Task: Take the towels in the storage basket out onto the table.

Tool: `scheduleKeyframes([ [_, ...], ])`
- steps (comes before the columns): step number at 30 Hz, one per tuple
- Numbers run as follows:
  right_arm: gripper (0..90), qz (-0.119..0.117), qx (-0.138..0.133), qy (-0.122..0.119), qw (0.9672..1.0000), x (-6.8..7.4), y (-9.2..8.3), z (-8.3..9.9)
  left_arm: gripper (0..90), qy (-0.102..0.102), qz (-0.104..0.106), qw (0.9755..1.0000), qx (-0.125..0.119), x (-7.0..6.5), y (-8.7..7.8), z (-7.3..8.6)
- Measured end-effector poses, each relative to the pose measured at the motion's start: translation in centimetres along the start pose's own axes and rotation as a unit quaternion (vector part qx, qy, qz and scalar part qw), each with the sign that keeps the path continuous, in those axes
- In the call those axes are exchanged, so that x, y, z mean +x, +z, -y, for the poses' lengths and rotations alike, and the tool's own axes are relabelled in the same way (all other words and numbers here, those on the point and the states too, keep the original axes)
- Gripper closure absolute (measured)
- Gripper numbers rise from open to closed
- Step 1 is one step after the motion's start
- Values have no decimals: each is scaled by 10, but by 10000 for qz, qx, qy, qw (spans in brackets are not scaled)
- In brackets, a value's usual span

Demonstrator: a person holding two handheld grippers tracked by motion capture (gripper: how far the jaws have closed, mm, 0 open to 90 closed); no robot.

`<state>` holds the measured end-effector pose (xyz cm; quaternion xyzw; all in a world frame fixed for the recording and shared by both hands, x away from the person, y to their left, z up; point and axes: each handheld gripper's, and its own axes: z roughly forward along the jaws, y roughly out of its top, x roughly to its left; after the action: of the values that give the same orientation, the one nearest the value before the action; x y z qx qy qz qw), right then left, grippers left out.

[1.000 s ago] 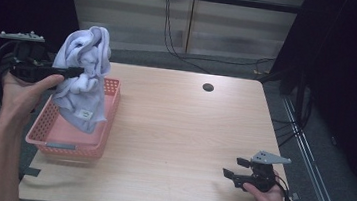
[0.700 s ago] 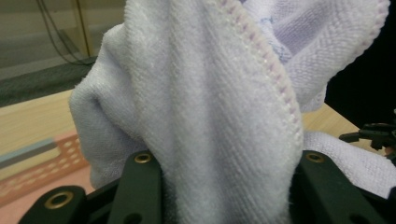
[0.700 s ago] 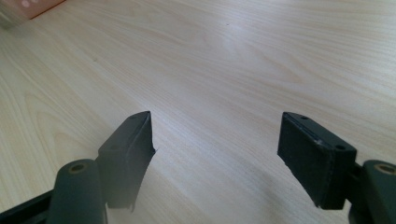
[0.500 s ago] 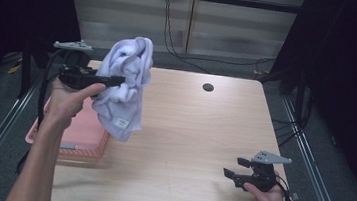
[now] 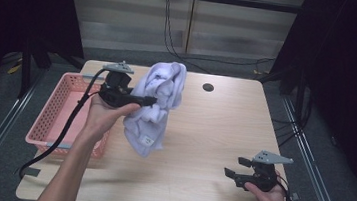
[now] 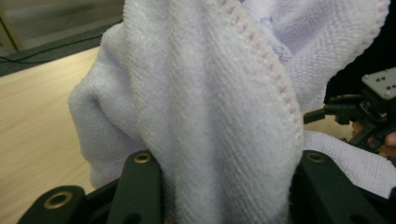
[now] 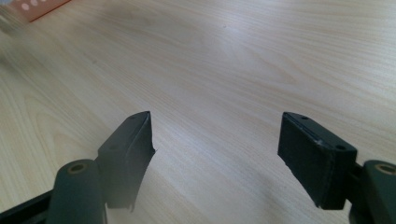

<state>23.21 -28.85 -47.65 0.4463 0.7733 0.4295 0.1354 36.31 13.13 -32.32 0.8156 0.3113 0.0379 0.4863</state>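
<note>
Item: towel (image 5: 158, 106), pale lilac terry, bunched. Position: held in the air above the tabletop (image 5: 203, 128), just inside its left edge and toward the far side; the lower folds with a small label hang down toward the wood, and whether they touch it cannot be told from the high view.

Item: left gripper (image 5: 149, 100). State: jaws pressed in on a thick fold of the towel, cloth filling the space between them in the left gripper view (image 6: 224, 186). The stitched hem runs up and away from the jaws.

Item: right gripper (image 5: 231, 175). State: jaws spread wide with nothing between them, low over bare wood near the front right corner of the tabletop (image 7: 217, 154).

Item: basket (image 5: 51, 117), pink plastic mesh, at the left edge of the tabletop, just beside the left hand (image 5: 102, 117).

Risks, as judged:
- The hold is on a bunched fold, not a corner or hem; the cloth could slip through under its own weight.
- Set down as it hangs, the towel would probably land crumpled, hiding its corners from the right gripper.
- The trailing cable (image 5: 70, 129) lies across the basket rim and could drag it.
</note>
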Motion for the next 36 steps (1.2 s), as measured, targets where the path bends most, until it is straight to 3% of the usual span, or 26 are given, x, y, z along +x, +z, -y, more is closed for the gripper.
scheduleKeyframes([
  [6, 265, 9, -17, 2, 10000, -1, -1, 0, 584, 200, 220, 9990, 342, -20, 37, 15],
  [10, 265, 7, -37, 5, 10000, -1, -1, 0, 579, 197, 380, 9979, 489, -29, 62, 28],
  [15, 265, -1, -40, -5, 10000, -1, -1, 0, 569, 372, 637, 9935, 864, -36, 97, 52],
  [18, 265, -7, -45, 26, 10000, -1, -3, 0, 562, 413, 648, 9912, 1082, -38, 114, 65],
  [22, 267, 30, -76, 34, 10000, -3, -4, 0, 517, 336, 767, 9897, 1161, -38, 133, 80],
  [24, 267, -11, -117, 101, 9999, -3, -4, 0, 475, 394, 817, 9888, 1189, -43, 142, 87],
  [26, 267, 4, -87, 65, 9999, -2, -3, 0, 427, 375, 888, 9879, 1211, -44, 149, 96],
  [28, 267, -25, -91, 42, 9999, -1, -2, -1, 385, 499, 960, 9877, 1127, -45, 152, 100],
  [29, 267, -7, -76, -22, 10000, -1, -3, -1, 351, 424, 1031, 9877, 1097, -46, 152, 99],
  [32, 267, -11, -88, 13, 10000, -1, -4, 0, 262, 476, 1144, 9868, 1043, -46, 146, 95],
  [36, 267, -17, -117, 21, 9999, -1, -5, 0, 181, 449, 1164, 9884, 861, -49, 133, 87],
])
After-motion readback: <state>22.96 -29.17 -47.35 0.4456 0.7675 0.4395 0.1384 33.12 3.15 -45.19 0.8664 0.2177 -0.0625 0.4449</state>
